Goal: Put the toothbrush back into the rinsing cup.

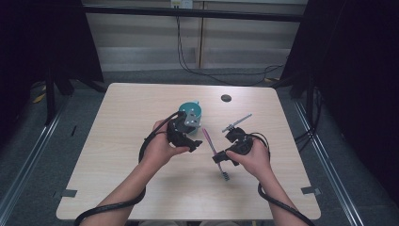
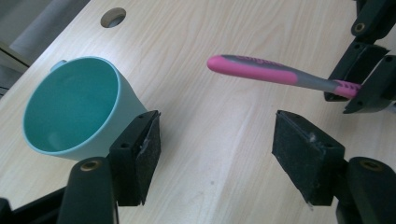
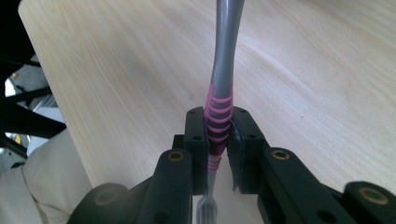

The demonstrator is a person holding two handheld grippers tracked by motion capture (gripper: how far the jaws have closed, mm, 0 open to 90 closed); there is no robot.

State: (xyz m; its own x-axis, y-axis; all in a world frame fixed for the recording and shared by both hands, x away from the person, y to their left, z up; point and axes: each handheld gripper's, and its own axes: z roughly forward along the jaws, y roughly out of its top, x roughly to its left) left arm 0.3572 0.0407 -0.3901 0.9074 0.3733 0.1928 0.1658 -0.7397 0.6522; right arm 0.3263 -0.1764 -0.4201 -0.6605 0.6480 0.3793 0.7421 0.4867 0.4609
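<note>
Right gripper (image 3: 219, 140) clamps the toothbrush (image 3: 220, 88); left gripper (image 2: 217, 154) gapes beside the cup (image 2: 70, 105)

Cup (image 1: 192, 112) left of toothbrush (image 1: 210, 142) (near)

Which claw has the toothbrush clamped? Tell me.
The right claw: its pads press on the toothbrush at the ribbed pink neck. The left claw stands open beside the cup.
</note>
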